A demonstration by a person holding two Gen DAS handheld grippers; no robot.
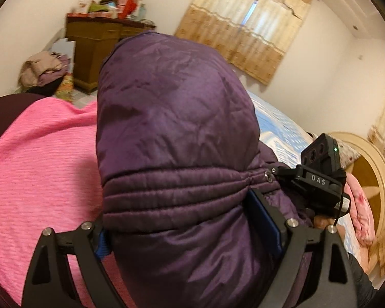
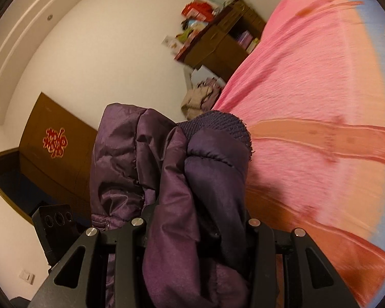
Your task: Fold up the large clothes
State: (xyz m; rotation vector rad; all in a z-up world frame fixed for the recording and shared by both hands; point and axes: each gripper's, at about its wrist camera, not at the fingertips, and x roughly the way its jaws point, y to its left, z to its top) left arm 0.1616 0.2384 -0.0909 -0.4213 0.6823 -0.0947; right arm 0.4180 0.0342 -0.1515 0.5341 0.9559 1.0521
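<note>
Left wrist view, near first: left tool (image 1: 192, 227) clenched on purple puffer jacket (image 1: 172, 133), blue pads pressed into quilted band at 4 and 8 o'clock. Jacket bulges up from jaws toward 12, fills mid frame, held above bed. Pink blanket (image 1: 38, 164) at 9 o'clock, spread over bed. Right tool (image 1: 274, 173) at 3 o'clock, seen side-on w/ camera block behind it, tip at jacket's snap edge; hand (image 1: 320, 222) just under it, mostly hidden. Blue patterned sheet (image 1: 277, 128) past jacket at 2 o'clock. Wooden headboard (image 1: 367, 169) at 3–4 o'clock. Farther: clothes pile (image 1: 45, 70) on floor at 10 o'clock, brown cabinet (image 1: 95, 51) at 11 w/ boxes on top, curtain (image 1: 246, 25) at 1 o'clock.

Right wrist view, near first: right tool (image 2: 197, 231) gripping bunched jacket (image 2: 166, 179), thick wad of fabric between fingers, so jaws stand partly apart around it. Knit cuff (image 2: 215, 125) of sleeve on top of wad at 12. Left tool's camera block (image 2: 55, 220) at 8 o'clock, just beside jacket. Blanket (image 2: 308, 102) from 1 to 4 o'clock, blurred. Farther: clothes pile (image 2: 200, 97) at 12, cabinet (image 2: 218, 46) at 1, brown door (image 2: 51, 154) w/ red emblem at 9 o'clock.
</note>
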